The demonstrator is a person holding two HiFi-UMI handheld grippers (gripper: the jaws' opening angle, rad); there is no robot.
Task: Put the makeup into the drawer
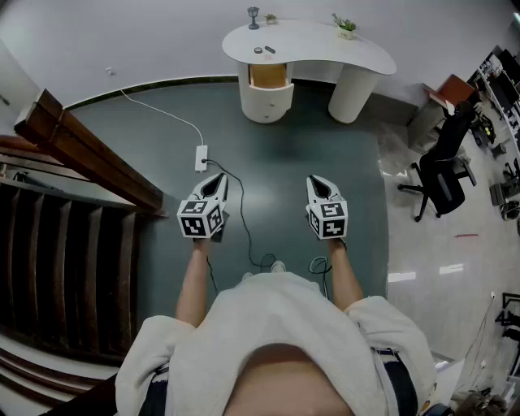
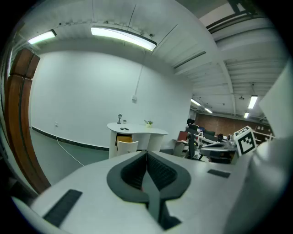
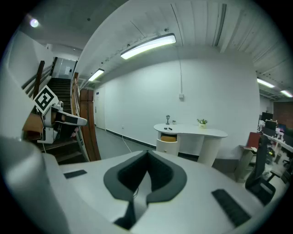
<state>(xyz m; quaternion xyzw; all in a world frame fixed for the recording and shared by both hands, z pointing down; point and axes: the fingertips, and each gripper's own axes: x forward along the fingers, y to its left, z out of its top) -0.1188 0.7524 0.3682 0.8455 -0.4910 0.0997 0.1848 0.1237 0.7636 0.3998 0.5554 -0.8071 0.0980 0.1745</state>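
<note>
Far ahead stands a white curved desk (image 1: 357, 49) with its top drawer (image 1: 267, 77) pulled open. Two small dark makeup items (image 1: 263, 50) lie on the desktop above the drawer. I am several steps back from it. My left gripper (image 1: 217, 180) and right gripper (image 1: 318, 181) are held side by side over the dark green floor, both shut with nothing between the jaws. In the left gripper view the drawer (image 2: 127, 145) and makeup (image 2: 122, 129) are small beyond the closed left gripper (image 2: 147, 153). The right gripper view has the drawer (image 3: 167, 144) beyond the closed right gripper (image 3: 147, 153).
A wooden staircase with a brown rail (image 1: 81, 146) runs along the left. A white power strip (image 1: 201, 157) and its cable lie on the floor ahead. A black office chair (image 1: 439, 175) stands at the right. A small plant (image 1: 346, 27) and a goblet-like ornament (image 1: 253, 16) sit on the desk.
</note>
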